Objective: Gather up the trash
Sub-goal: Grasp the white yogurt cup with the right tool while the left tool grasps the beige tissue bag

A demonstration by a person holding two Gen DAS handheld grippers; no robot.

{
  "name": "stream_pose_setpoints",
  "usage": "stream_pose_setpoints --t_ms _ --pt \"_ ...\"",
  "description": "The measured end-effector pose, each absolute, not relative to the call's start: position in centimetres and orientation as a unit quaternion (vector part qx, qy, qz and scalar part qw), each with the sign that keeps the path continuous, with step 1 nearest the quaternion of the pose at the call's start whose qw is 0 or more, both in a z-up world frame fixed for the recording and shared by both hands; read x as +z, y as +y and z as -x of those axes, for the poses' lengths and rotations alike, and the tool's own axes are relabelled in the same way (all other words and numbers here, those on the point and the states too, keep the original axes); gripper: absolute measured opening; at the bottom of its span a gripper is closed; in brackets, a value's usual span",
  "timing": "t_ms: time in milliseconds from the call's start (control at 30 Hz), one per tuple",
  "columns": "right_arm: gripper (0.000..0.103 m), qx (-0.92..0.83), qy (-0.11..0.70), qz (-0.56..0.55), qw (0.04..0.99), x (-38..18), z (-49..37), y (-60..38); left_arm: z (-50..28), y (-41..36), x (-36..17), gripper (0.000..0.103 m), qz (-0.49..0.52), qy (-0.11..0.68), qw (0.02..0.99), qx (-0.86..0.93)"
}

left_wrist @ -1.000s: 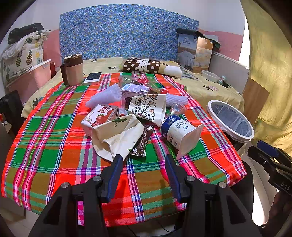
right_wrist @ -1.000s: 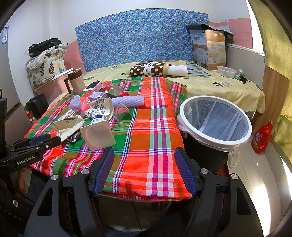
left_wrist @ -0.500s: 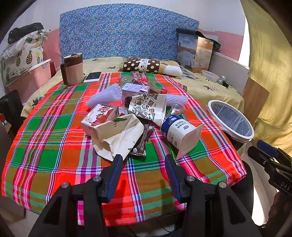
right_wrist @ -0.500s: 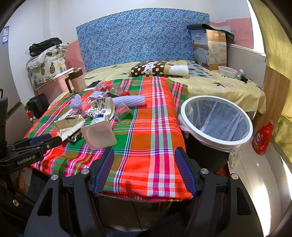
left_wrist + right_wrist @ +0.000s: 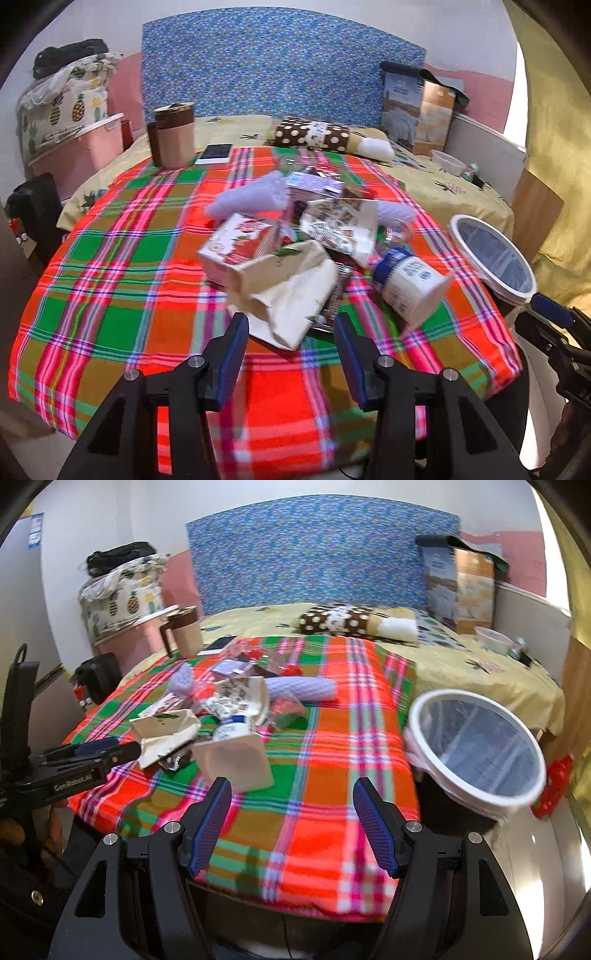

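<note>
A pile of trash lies on the plaid cloth (image 5: 122, 280): a cream paper bag (image 5: 291, 291), a strawberry carton (image 5: 240, 243), a white yogurt cup with a blue label (image 5: 406, 280), a printed paper bag (image 5: 340, 221) and lilac foam sleeves (image 5: 255, 195). My left gripper (image 5: 290, 326) is open and hovers just short of the cream bag, touching nothing. My right gripper (image 5: 291, 788) is open and empty over the cloth, with the yogurt cup (image 5: 236, 753) just beyond its left finger. A white-rimmed trash bin (image 5: 476, 753) stands at the bed's right side.
A brown and tan mug (image 5: 173, 136) and a phone (image 5: 216, 153) sit at the cloth's far left. A spotted pillow (image 5: 314, 134) and a carton box (image 5: 421, 110) lie behind. A red bottle (image 5: 554, 786) stands on the floor by the bin.
The right gripper has shifted left toward the pile, so cup and bin slide right in its view. The left view has come a little nearer the cream bag. Both jaws keep their width.
</note>
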State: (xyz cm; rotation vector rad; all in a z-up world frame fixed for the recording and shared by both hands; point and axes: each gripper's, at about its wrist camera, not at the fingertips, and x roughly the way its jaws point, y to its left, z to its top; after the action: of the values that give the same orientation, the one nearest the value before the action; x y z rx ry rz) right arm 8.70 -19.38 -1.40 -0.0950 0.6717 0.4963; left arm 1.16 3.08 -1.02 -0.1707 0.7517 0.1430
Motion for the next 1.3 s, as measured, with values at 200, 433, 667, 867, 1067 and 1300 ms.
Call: stream_pose_setpoints --t_ms 200,433,667,867,1067,1300 --pt "0.07 0.288 0.323 0.055 0.9 -1.6 -10.0 -17.0 -2.4 5.3 -1.9 0.048 0.101 0.374 0.919 0.072" --pt "0.07 0.308 0.338 0.059 0.887 -2.6 -11.2 -15.1 -4.3 6.5 -2.9 0.048 0.112 0.379 0.916 0.064" --pt "0.07 0.31 0.35 0.075 0.881 -3.1 -11.2 -13.8 -5.8 6.8 -3.8 0.048 0.116 0.387 0.914 0.048" --pt "0.07 0.29 0.363 0.087 0.881 -3.5 -11.4 -13.6 -5.8 6.4 -3.8 0.034 0.113 0.384 0.916 0.034" --pt "0.064 0.278 0.364 0.065 0.887 -3.4 -12.1 -14.5 -5.3 6.1 -3.6 0.031 0.115 0.38 0.917 0.03" --pt "0.063 0.278 0.354 0.051 0.892 -3.0 -12.0 -15.1 -4.9 5.9 -2.9 0.03 0.115 0.372 0.921 0.03"
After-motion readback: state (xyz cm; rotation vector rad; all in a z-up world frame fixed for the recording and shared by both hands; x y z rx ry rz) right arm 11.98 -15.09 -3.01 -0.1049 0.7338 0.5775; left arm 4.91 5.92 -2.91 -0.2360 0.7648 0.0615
